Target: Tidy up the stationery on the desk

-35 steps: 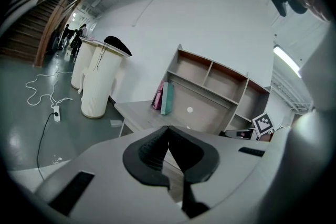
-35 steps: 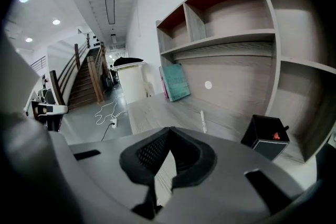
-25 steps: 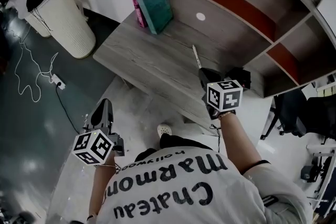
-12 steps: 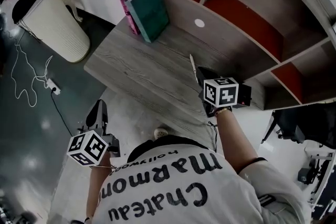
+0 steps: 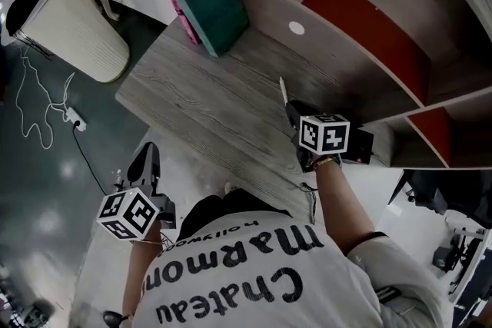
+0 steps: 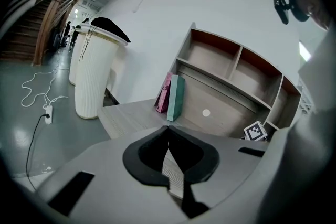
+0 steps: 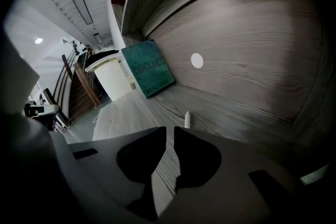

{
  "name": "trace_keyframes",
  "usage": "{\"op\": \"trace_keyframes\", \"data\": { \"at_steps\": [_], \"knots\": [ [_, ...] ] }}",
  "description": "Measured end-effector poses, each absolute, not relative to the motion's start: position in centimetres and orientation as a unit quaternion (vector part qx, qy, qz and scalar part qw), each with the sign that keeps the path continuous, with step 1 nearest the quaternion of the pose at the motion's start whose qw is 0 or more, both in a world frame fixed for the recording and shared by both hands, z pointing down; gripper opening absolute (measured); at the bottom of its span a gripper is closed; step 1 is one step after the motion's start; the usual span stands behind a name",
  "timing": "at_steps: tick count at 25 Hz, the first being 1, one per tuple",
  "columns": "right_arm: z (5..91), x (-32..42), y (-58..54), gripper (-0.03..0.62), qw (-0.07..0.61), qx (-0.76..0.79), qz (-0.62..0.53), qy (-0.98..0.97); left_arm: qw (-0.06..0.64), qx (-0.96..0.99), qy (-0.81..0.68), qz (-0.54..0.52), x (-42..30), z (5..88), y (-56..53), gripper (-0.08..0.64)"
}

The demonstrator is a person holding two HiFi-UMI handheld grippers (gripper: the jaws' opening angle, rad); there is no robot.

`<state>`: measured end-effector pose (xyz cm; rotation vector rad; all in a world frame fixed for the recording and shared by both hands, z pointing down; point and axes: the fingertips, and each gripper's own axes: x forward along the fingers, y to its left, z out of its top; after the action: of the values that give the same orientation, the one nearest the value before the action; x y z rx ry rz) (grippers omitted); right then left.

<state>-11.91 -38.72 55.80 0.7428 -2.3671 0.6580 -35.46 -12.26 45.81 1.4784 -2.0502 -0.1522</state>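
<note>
A slim white pen [image 5: 283, 91] lies loose on the table [image 5: 200, 100], just ahead of the right claw [image 7: 170, 131], whose jaws have just been opening to a narrow gap with nothing between them. The left claw [image 6: 168, 128] hangs closed and empty beyond the table's near edge. The pen looks light, stiff and smooth, likely to roll; I'd pinch it across mid-barrel.

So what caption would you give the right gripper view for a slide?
Right hand-held gripper, jaws just opened and empty, over a wooden desk, white pen just ahead, teal book beyond.
</note>
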Motion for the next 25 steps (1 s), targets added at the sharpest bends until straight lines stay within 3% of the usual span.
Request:
{"op": "trace_keyframes", "data": {
  "at_steps": [4,9,25],
  "knots": [
    [57.2,-11.5,-38.7,0.078,0.297,0.277,0.252,-0.878,0.309,0.543,-0.778,-0.065,-35.8,46.1,-11.6,0.015],
    [59.2,-10.7,-39.0,0.159,0.327,0.282,0.251,-0.867,0.302,0.536,-0.785,-0.064,-36.0,45.7,-11.3,0.015],
    [62.4,-9.0,-37.8,0.179,0.406,0.288,0.221,-0.839,0.306,0.544,-0.78,-0.053,-35.8,45.7,-11.9,0.015]
  ]
}}
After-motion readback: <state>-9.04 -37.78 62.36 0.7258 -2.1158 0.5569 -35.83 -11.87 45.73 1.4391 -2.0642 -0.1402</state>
